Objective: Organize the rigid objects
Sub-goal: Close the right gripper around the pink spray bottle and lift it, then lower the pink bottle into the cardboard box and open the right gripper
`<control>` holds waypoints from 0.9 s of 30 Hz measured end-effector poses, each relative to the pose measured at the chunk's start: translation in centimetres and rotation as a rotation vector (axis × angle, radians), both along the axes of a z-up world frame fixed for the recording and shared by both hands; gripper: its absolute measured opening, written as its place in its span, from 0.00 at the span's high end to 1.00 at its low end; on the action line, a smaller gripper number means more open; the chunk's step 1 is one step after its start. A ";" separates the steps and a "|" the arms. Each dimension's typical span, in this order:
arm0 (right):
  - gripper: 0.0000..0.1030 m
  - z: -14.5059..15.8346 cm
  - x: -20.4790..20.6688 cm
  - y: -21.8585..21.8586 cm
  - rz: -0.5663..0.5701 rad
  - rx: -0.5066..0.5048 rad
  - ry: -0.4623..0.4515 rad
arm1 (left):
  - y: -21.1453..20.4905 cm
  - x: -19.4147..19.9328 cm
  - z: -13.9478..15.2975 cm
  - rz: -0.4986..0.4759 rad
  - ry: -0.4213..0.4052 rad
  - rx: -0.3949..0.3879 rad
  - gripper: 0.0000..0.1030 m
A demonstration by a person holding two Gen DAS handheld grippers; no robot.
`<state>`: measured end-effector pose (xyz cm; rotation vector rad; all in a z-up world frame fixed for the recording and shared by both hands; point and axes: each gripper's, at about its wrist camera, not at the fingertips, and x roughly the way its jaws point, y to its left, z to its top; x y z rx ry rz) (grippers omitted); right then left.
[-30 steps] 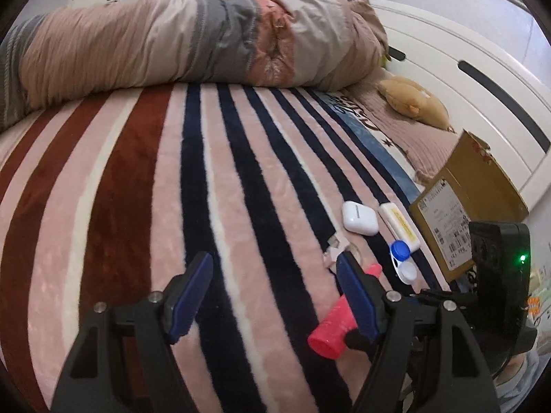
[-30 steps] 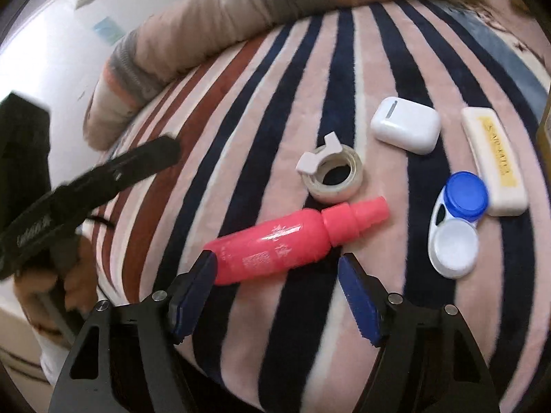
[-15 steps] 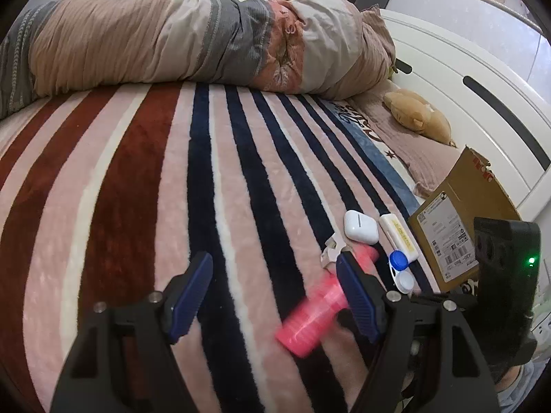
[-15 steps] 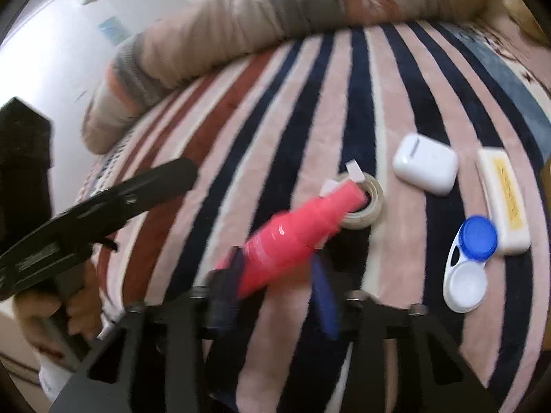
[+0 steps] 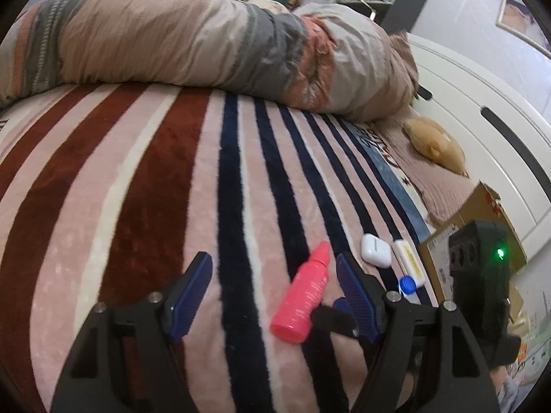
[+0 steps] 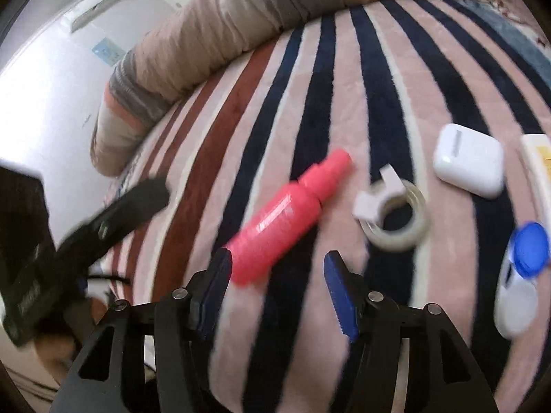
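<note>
Pink spray bottle [image 6: 288,216] lying on its side on the striped blanket [image 6: 344,103], cap pointing up-frame toward the rolled duvet [image 6: 206,44]. Right gripper [image 6: 277,287] released, jaws just been opening, bottle's base touching or just beside the left pad, right pad clear of it. Left gripper [image 5: 272,292] spread wide over bare blanket, gripping nothing. Beside the bottle, a tape roll [image 6: 392,213] with a loose tab. Further right, a white earbud case [image 6: 468,163], lid closed, contents hidden. Contact lens case [image 6: 520,275] near the edge: blue cap on one well, white on the other, both covered. White-and-yellow box [image 5: 409,266] next to it, closed. Cardboard box [image 5: 478,227] standing at the bed's side, inside not visible.
</note>
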<state>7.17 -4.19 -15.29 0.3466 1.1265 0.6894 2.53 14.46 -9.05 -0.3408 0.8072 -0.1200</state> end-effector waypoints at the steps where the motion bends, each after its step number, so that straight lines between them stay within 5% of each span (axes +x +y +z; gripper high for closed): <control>1: 0.49 -0.2 0.5 0.6 -0.005 -0.003 0.006 | 0.3 0.0 0.0 0.010 0.000 -0.004 0.31; 5: 0.48 -1.0 1.7 3.1 0.008 -0.068 -0.016 | 1.1 0.2 -0.4 0.027 0.006 -0.028 0.31; 9: 0.71 -0.2 0.5 4.1 0.060 -0.151 -0.126 | 1.3 0.4 -0.8 0.026 0.019 -0.031 0.31; 13: 0.74 1.1 -2.2 3.4 0.153 -0.208 -0.244 | 0.8 0.7 -1.2 -0.069 0.033 -0.110 0.31; 23: 0.74 6.8 -6.8 -1.6 0.192 -0.093 -0.427 | -3.7 0.8 1.1 -0.271 0.013 -0.271 0.31; 27: 0.74 10.3 -8.2 -3.9 0.168 -0.062 -0.521 | -6.3 0.2 5.3 -0.291 -0.085 -0.205 0.56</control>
